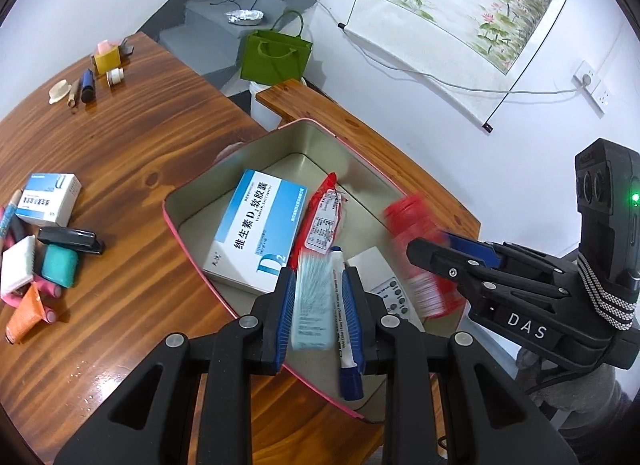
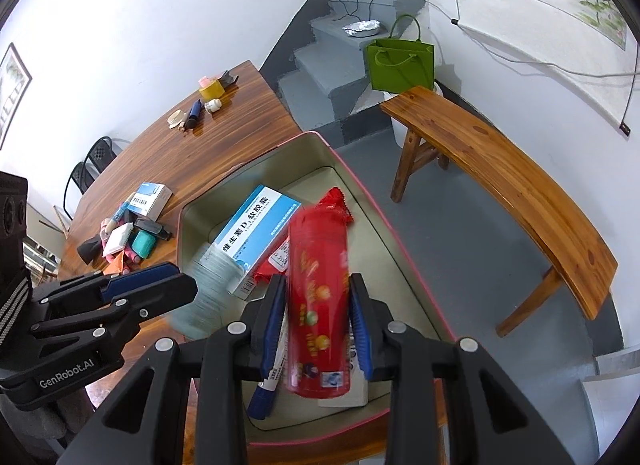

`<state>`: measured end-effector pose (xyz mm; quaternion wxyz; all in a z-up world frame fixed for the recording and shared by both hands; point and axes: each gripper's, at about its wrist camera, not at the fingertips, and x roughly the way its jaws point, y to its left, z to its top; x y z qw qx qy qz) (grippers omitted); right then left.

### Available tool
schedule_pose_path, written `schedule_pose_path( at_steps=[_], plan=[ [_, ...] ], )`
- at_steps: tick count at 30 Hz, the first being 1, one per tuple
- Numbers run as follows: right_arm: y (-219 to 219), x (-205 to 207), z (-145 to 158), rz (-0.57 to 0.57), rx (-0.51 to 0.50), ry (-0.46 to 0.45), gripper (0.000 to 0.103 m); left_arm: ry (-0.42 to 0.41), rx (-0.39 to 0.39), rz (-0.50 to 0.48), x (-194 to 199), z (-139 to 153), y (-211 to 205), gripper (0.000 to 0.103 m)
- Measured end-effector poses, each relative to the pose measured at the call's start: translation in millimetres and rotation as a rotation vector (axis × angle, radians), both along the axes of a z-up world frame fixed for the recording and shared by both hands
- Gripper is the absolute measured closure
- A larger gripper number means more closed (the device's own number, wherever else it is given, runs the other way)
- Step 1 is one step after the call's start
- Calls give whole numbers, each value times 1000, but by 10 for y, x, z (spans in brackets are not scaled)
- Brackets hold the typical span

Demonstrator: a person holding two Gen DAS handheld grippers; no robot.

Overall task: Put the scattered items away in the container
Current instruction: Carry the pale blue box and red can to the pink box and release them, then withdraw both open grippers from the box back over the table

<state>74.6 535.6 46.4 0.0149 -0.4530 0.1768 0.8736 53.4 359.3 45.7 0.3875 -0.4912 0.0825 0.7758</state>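
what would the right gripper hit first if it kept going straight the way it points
Probably the tin's floor near the red packet, beside the blue box. The right gripper already holds a red tube, which would land first; depth is unclear.

- Tin [image 1: 276, 137] sits on the bench [image 1: 132, 153], at its edge.
- In tin: medicine box [image 1: 256, 229] left, snack packet [image 1: 320, 217] beside it, marker [image 1: 346, 345] nearer me.
- My left jaws hold a packet [image 1: 314, 305] over tin; my right jaws hold a tube [image 2: 318, 305].
- Loose pile [image 1: 36, 261] lies left of tin.

surface: wooden table [image 1: 132, 153] | on it: tin container [image 1: 192, 225]; medicine box [image 1: 50, 199]; teal case [image 1: 60, 271]
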Motion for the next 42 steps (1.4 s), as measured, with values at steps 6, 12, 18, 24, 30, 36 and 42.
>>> schedule_pose_path(
  at_steps=[6, 12, 18, 24, 30, 36, 42],
  plan=[
    [-21, 10, 8, 5, -5, 2, 68, -1, -3, 22, -18, -11, -66, 76],
    [-143, -60, 13, 30, -14, 7, 68, 0, -5, 77, -84, -6, -268, 76],
    [-372, -173, 31, 87, -25, 13, 68, -12, -6, 161, -197, -20, -579, 76],
    [-709, -289, 76, 156, -34, 27, 68, -24, -2, 271, -343, -30, -1031, 76],
    [-1108, -417, 82, 232, -39, 24, 68, -29, 7, 373, -478, -14, -1511, 65],
    [-1484, -544, 40, 283, -42, 9, 58, -29, 5, 487, -630, 6, -2040, 51],
    [-1832, -655, -24, 323, -49, -14, 51, -46, -12, 586, -790, -56, -2598, 51]
  ],
)
